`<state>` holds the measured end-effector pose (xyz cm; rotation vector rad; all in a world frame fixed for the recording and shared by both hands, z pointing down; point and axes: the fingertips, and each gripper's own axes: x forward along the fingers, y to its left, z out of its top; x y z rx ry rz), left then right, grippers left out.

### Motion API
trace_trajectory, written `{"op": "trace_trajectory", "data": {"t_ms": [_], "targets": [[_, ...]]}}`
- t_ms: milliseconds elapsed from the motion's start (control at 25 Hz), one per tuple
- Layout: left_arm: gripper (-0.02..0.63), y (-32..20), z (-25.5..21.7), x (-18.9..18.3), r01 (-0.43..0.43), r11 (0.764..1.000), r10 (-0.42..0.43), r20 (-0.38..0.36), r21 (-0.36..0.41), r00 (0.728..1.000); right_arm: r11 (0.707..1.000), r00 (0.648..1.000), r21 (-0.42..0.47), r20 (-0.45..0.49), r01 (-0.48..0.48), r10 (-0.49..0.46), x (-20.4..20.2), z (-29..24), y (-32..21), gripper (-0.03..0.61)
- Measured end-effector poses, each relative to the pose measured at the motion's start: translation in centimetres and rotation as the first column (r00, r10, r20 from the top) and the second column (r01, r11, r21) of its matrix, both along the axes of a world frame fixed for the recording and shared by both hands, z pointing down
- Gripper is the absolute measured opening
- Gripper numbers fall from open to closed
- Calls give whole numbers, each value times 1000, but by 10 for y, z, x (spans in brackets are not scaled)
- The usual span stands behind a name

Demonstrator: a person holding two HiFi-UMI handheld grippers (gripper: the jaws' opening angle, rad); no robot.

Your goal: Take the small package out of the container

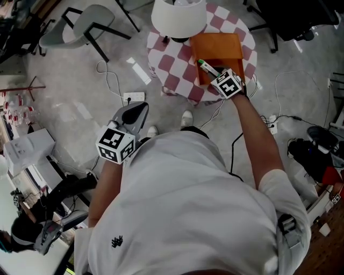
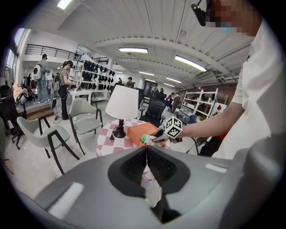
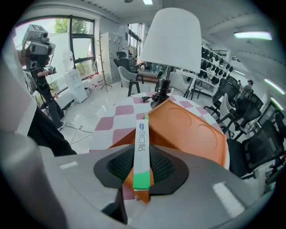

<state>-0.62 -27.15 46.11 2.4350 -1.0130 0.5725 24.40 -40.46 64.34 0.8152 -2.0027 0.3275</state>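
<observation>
Small package [image 3: 141, 154], white with a green end, stands edge-on between the jaws of your right gripper [image 1: 206, 66], over the near corner of the orange container [image 3: 192, 134] on the checked surface [image 1: 174, 75]. The jaws sit narrowly apart, pads pressing its two flat faces. The grip falls on the green lower part, and the white end juts beyond the tips. Whether its lower end has cleared the container's rim is not plain from these views. To finish the lift well, keep the squeeze steady and draw the package straight up along its own length so it does not catch the orange edge. Steer clear of the lamp [image 1: 178, 16] just behind. Your left gripper [image 2: 146, 154] hangs well away from the surface, jaws closed together on nothing.
</observation>
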Motion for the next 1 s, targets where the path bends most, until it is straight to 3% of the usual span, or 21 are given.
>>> {"op": "trace_trajectory", "data": {"t_ms": [440,1000], "targets": [[57,5,0,-5,-132,991,132,-47,17,990,986,988,72,26,-152,151,8,-57,25,94],[57,29,4,-46,-267,963,268,-73,25,961,926,932,123,113,-358,345,-28,-114,112,93]]}}
